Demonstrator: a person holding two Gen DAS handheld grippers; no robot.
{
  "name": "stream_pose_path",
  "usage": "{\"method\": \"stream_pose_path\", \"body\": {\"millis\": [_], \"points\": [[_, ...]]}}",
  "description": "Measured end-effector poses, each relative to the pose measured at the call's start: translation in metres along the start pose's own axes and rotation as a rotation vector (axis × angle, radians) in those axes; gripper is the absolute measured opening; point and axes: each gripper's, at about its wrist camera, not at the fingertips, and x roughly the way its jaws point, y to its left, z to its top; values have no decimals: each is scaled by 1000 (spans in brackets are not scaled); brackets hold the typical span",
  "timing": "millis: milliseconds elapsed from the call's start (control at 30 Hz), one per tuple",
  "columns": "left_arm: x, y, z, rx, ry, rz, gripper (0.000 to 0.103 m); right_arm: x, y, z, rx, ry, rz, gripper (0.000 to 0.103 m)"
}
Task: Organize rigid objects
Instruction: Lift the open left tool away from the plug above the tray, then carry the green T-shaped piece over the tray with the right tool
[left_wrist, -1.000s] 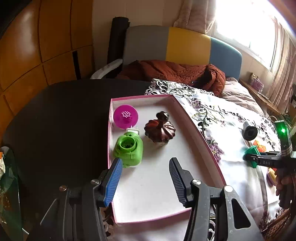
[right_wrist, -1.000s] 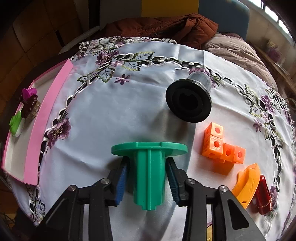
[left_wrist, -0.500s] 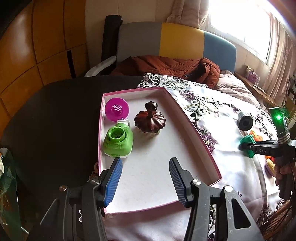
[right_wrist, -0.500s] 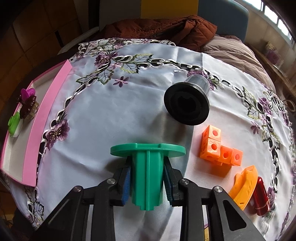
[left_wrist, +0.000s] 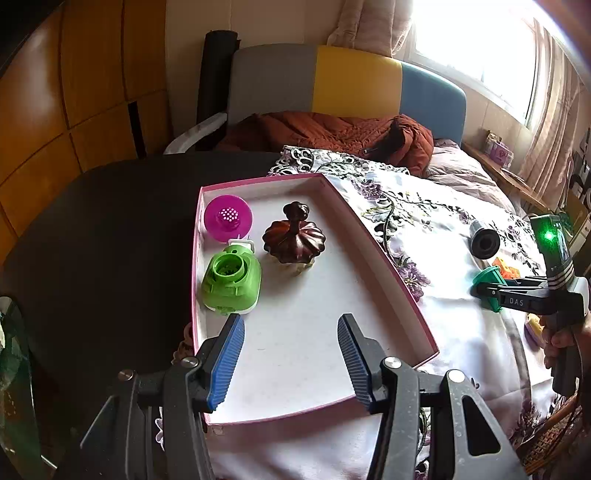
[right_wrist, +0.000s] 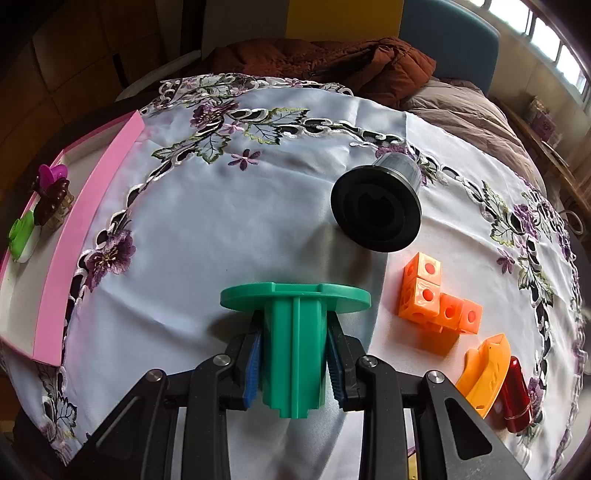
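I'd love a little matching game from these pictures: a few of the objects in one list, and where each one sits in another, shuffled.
Things:
1. bright green plastic gadget with a round opening
2. teal green plastic flanged spool
3. orange interlocking plastic cubes
4. black-rimmed cylinder with a silvery body

Places:
A. lying on its side on the embroidered tablecloth, just beyond the spool
B. inside the pink-rimmed tray
C. clamped between the pads of the right gripper
D. on the cloth, beside the curved orange piece

Pairs: 1-B, 2-C, 3-D, 4-A

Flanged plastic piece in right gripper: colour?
Green flanged piece, solid teal-green, no pattern; shows best in right wrist view.
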Motion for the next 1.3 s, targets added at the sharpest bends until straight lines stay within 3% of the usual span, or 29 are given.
{"method": "stream_pose_path", "body": {"millis": [233, 433, 567, 1000, 1300], "points": [[-3, 8, 1, -7, -7, -19, 53, 0, 4, -2, -34, -12, -20, 31], [-8, 23, -1, -34, -12, -16, 53, -4, 4, 1, 36, -3, -44, 30], [-8, 34, -4, -56, -8, -9, 53, -15, 11, 5, 83, -41, -30, 30], [-7, 58, -6, -121, -18, 3, 53, -52, 130, 74, -94, -190, 185, 30], [-9, 57, -6, -110, -17, 11, 53, -35, 180, 104, -179, -183, 212, 30]]}}
